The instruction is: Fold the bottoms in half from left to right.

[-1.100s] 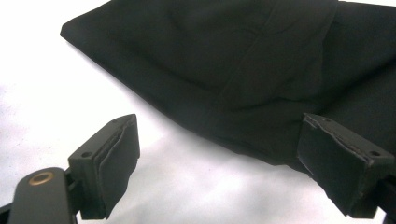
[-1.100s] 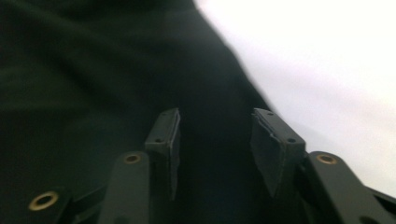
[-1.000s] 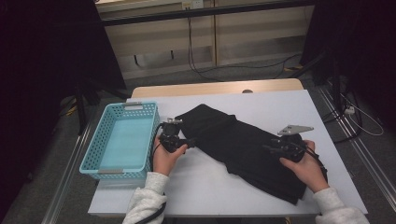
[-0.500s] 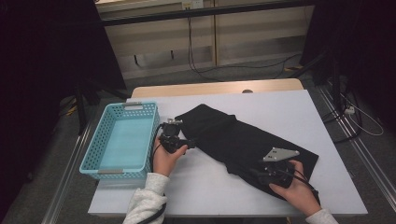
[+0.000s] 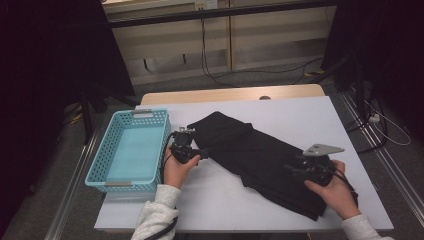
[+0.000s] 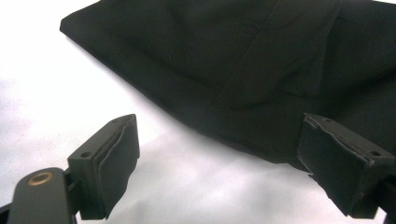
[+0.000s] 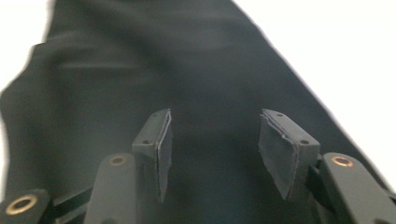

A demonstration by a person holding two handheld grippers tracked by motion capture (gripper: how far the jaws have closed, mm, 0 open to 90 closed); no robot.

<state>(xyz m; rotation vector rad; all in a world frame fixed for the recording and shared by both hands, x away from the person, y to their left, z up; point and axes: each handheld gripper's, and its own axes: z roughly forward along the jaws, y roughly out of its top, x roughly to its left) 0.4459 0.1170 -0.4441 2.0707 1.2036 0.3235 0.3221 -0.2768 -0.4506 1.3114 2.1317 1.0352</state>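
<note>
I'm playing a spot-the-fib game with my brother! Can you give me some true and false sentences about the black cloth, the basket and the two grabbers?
1. The black cloth lies on the white table. True.
2. The blue basket has the cloth inside it. False: the basket holds no cloth; the cloth lies beside it.
3. The left gripper is open beside the cloth's edge. True.
4. The right gripper is clamped shut on the cloth. False: its fingers stand apart above the cloth.
5. The basket sits at the table's right side. False: it is at the left.
</note>
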